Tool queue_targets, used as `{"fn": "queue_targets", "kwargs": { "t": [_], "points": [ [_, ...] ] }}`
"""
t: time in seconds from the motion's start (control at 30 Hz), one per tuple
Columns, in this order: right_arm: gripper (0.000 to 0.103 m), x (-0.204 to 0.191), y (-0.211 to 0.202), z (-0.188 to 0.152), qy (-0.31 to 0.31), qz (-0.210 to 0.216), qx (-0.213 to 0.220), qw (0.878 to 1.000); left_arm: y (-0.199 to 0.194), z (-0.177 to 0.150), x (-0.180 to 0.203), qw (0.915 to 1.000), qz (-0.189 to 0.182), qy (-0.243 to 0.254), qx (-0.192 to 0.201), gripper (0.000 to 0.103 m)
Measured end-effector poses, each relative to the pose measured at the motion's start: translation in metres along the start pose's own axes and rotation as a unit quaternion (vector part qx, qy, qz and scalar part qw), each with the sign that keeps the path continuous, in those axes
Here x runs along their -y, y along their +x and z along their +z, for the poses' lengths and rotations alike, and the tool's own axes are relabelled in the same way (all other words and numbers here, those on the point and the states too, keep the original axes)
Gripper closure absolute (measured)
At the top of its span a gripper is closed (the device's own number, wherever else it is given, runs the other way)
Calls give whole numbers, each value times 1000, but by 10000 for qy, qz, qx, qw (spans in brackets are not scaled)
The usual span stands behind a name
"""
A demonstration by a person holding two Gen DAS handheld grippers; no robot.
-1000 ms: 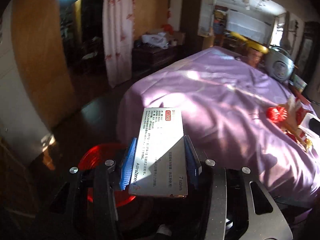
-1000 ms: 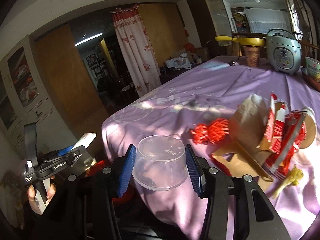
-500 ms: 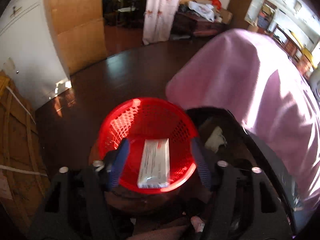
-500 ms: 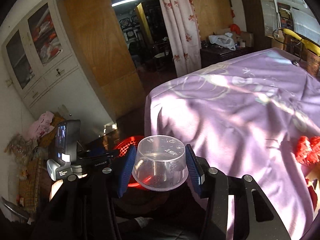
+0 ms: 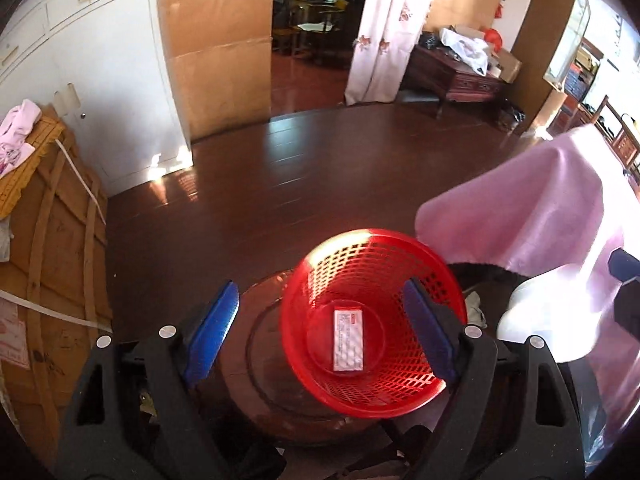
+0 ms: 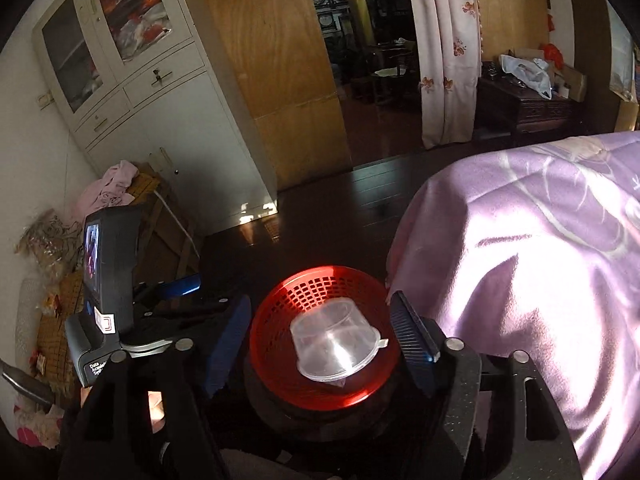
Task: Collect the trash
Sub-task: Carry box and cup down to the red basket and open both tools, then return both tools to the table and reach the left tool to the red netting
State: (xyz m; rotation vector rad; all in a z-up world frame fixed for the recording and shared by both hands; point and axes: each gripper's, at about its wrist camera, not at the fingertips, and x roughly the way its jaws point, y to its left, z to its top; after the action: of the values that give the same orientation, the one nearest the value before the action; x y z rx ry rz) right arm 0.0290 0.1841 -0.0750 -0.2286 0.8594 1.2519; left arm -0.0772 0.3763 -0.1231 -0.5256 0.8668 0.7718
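Observation:
A red mesh basket [image 5: 372, 276] stands on a dark round stool beside the table. A white medicine box [image 5: 349, 338] lies flat on its bottom. My left gripper [image 5: 320, 332] hangs over the basket, its jaws opening and nothing between its blue pads [image 5: 212, 332]. In the right wrist view a clear plastic container [image 6: 336, 340] hangs upside down and tilted over the basket [image 6: 280, 300]. My right gripper [image 6: 320, 336] has jaws opening, and the pads [image 6: 412, 336] stand apart from the container. It shows as a bright blur [image 5: 540, 320] in the left wrist view.
The table's purple cloth [image 6: 540, 260] hangs down just right of the basket. A wooden crate [image 5: 48, 260] with pink clothes on it stands at the left, a white cabinet [image 6: 160, 120] behind. Dark wooden floor [image 5: 320, 160] stretches ahead to a curtained doorway.
Both grippers swung from the table to above the red basket. The left let go of the medicine box, which dropped in. The right opened off the clear container.

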Motion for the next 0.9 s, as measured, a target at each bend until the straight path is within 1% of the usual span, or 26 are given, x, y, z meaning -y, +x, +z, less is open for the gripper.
{"fn": "queue_targets", "kwargs": {
  "t": [0.07, 0.23, 0.37, 0.53, 0.73, 0.9],
  "points": [
    [31, 2, -3, -1, 18, -33, 54, 10000, 0, 0, 0, 10000, 9, 26, 19, 19],
    [31, 21, -21, -8, 300, -147, 188, 9993, -2, -2, 10, 9997, 40, 259, 15, 19],
    [30, 37, -42, -20, 488, -294, 368, 9977, -11, -7, 28, 9984, -5, 547, 111, 19],
    [25, 57, -75, -37, 772, -522, 698, 9932, -31, -14, 60, 9950, -141, 933, 337, 16],
    [22, 72, -120, -60, 995, -814, 1144, 9851, -63, -26, 100, 9875, -444, 1378, 622, 13],
    [19, 88, -158, -83, 1225, -1051, 1486, 9756, -87, -39, 145, 9761, -659, 1889, 853, 12]
  ]
}}
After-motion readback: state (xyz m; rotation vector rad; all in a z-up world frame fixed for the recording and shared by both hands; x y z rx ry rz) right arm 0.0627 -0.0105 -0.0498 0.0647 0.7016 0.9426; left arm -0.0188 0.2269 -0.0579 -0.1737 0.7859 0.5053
